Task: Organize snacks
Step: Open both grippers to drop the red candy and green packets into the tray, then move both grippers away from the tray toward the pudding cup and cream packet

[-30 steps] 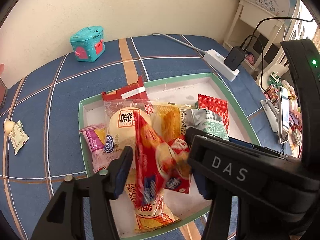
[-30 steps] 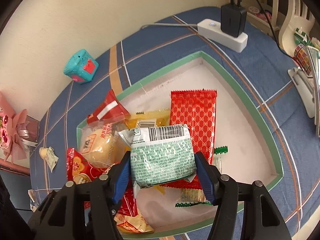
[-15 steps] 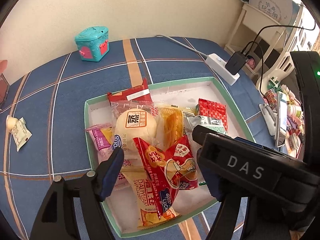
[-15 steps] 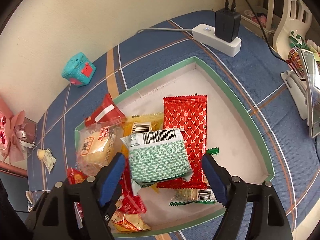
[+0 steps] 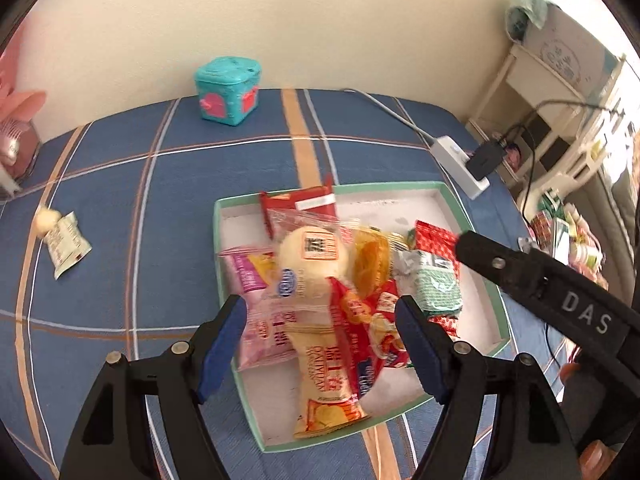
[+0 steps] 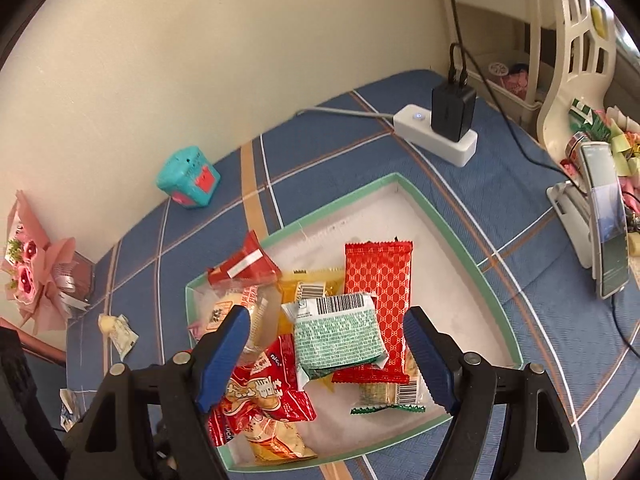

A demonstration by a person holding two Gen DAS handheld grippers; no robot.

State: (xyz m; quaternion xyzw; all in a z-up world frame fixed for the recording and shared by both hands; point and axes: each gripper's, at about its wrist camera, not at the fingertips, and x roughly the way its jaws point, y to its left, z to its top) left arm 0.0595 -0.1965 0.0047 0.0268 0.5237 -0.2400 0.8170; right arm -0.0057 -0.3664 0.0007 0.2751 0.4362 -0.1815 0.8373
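Blue cloth (image 5: 168, 216) with orange and white lines covers the table, and a white box (image 6: 460, 264) with a green rim sits on it, full of snacks. The left gripper (image 5: 322, 344) hangs over the near end of the box with its two blue fingers (image 5: 222, 344) wide apart, holding nothing. The right gripper (image 6: 326, 360) hangs over the box too, with its fingers apart and nothing between them. Below the right gripper lies a green and white packet (image 6: 338, 336) with a barcode, resting on top of a long red packet (image 6: 380, 280). A yellow packet (image 6: 312, 286) pokes out behind the green one. A round bun in a clear bag (image 5: 314, 252) sits near the middle of the pile, with a small red packet (image 5: 298, 204) behind it leaning against the far wall of the box. A pink packet (image 5: 256, 304) lies at the left side of the box, touching the bun bag. A red bag with cartoon pictures (image 5: 368, 320) lies over a long yellow bag (image 5: 326, 392) at the near end. A teal toy box (image 5: 228, 90) stands well apart by the wall. A white power strip (image 6: 436, 136) with a black plug (image 6: 452, 110) lies past the far corner of the box. A little torn wrapper (image 5: 64, 240) lies on the cloth off to the left.
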